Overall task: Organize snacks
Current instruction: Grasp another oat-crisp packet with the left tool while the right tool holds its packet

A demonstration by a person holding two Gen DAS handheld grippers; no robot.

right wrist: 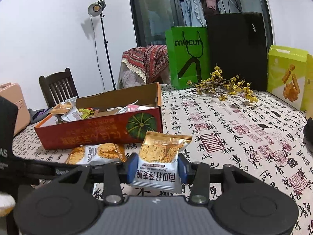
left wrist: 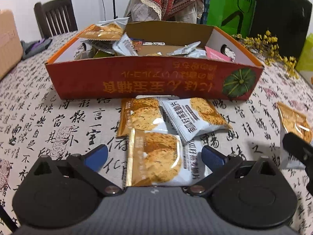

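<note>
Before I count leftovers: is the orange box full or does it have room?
It has room. Snack packets pile at one end of the orange box, while bare cardboard shows inside at the other.

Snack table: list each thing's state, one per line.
Right gripper: shut on a cracker packet, lifted.
Left gripper: open, astride a flat packet.
Orange box: open-topped, partly filled with snacks.
Two packets: lying against the box front.
</note>
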